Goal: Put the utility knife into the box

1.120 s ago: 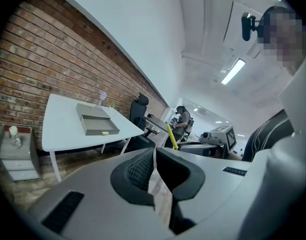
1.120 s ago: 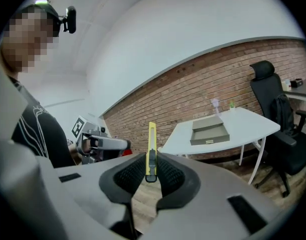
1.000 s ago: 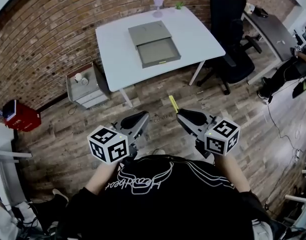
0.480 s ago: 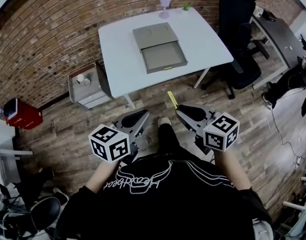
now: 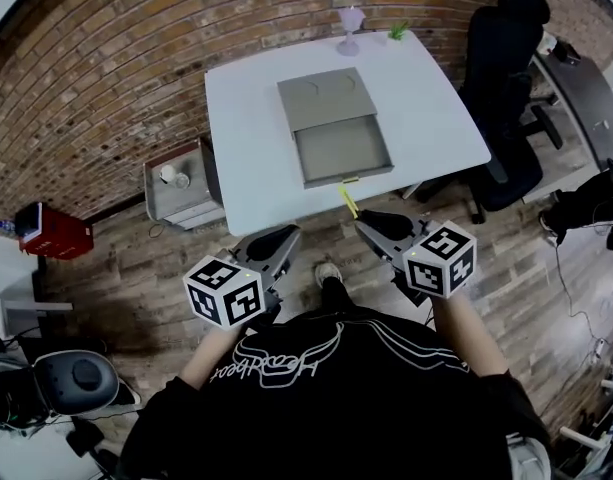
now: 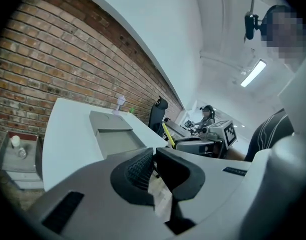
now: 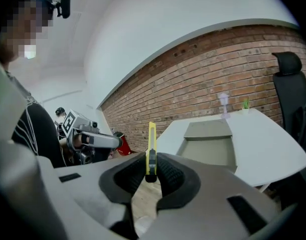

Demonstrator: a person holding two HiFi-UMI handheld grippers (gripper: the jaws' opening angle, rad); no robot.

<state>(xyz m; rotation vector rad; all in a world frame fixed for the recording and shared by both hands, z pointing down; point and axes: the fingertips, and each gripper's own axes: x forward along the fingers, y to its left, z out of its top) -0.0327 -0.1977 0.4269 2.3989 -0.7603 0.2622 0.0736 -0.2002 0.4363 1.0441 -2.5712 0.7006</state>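
Note:
The yellow utility knife (image 5: 346, 200) sticks out forward from my right gripper (image 5: 366, 224), which is shut on it; in the right gripper view the knife (image 7: 151, 149) stands upright between the black pads. The grey box (image 5: 336, 128) lies open on the white table (image 5: 256, 118), its shallow tray toward me and its lid behind. The knife's tip hangs just short of the table's near edge, in front of the box. My left gripper (image 5: 284, 236) is level with the right one, beside it, shut and empty. In the left gripper view the box (image 6: 113, 134) lies ahead.
A pale purple glass (image 5: 351, 26) and a small green thing (image 5: 398, 31) stand at the table's far edge. A black office chair (image 5: 516, 88) is at the table's right. A grey cabinet (image 5: 176, 183) and a red case (image 5: 51, 233) sit on the wood floor at left.
I have walked toward the table, so the table and box sit nearer and lower in the head view. Both grippers keep their pose, and the knife stays in the right one.

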